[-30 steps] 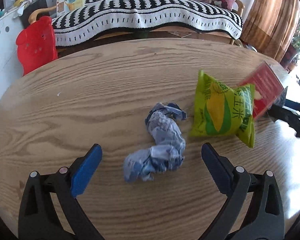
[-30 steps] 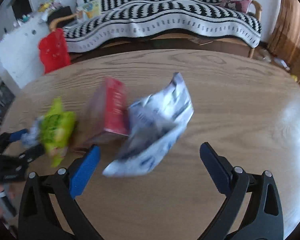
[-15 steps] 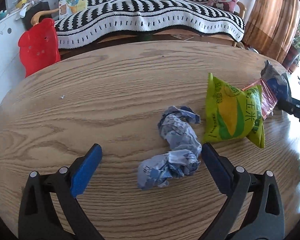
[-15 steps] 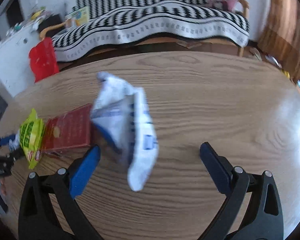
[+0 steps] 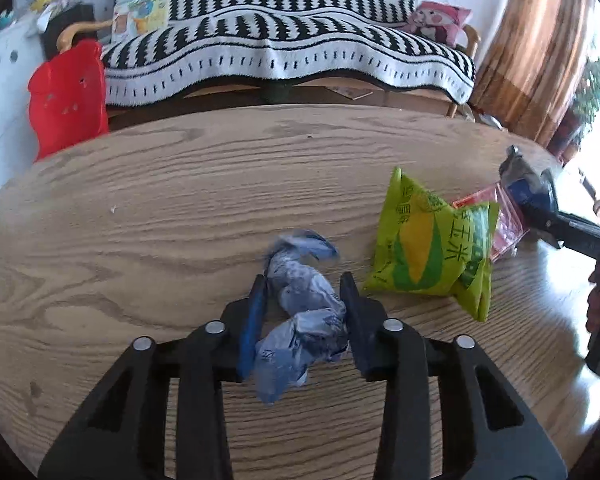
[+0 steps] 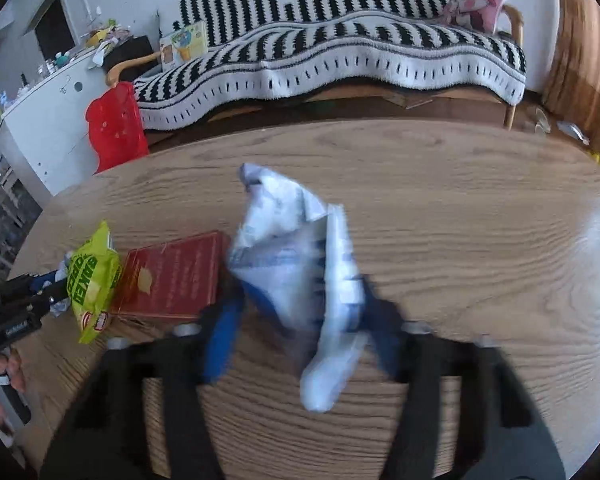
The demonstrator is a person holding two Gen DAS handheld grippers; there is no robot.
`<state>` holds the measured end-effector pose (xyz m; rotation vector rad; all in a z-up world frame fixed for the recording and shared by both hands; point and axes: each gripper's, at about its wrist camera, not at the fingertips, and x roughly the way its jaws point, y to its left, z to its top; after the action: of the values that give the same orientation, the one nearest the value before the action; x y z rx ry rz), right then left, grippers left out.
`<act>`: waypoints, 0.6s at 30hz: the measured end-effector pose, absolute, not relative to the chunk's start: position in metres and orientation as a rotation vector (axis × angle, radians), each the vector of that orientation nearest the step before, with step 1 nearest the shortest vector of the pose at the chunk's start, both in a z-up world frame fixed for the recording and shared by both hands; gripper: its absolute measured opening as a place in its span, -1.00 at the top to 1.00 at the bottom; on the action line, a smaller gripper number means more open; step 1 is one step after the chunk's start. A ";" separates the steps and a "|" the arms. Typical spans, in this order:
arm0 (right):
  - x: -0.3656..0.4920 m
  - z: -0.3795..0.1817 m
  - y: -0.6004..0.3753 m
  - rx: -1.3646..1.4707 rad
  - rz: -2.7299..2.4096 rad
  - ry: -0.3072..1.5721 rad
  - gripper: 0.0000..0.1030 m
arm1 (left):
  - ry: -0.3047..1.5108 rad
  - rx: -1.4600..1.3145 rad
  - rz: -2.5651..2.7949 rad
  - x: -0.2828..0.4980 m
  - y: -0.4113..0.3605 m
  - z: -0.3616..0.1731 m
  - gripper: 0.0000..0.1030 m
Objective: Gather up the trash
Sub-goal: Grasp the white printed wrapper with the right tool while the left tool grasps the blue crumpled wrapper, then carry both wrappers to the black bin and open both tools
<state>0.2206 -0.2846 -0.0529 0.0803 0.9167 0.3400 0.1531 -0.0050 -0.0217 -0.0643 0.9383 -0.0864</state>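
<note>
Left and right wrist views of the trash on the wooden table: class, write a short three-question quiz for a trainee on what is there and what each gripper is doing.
1. True or false: the left gripper has its jaws around the crumpled blue wrapper.
2. What lies between the green snack bag and the white and blue wrapper in the right wrist view? A) a red packet B) a cup C) a spoon
3. Fill in: the trash lies on a wooden ____.

Key
1. True; the jaws have just been closing on it and the pads touch its sides.
2. A, the red packet. The right gripper has also just been closing, around the white and blue wrapper.
3. table
</note>
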 end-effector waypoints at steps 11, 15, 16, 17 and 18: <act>0.199 -0.032 -0.291 0.102 0.345 0.890 0.16 | 0.915 -0.088 -0.079 0.143 -0.006 -0.002 0.38; 0.192 -0.031 -0.297 0.107 0.332 0.902 0.16 | 0.910 -0.080 -0.086 0.139 -0.012 0.002 0.38; 0.190 -0.031 -0.299 0.106 0.329 0.904 0.16 | 0.908 -0.079 -0.088 0.139 -0.012 0.003 0.38; 0.189 -0.031 -0.299 0.106 0.327 0.908 0.16 | 0.908 -0.078 -0.091 0.137 -0.014 0.005 0.38; 0.187 -0.031 -0.300 0.106 0.327 0.912 0.16 | 0.908 -0.076 -0.093 0.137 -0.016 0.006 0.38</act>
<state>0.1870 -0.3000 -0.0309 0.1059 0.9116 0.3267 0.1367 -0.0163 0.0059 -0.0759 0.9081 -0.0930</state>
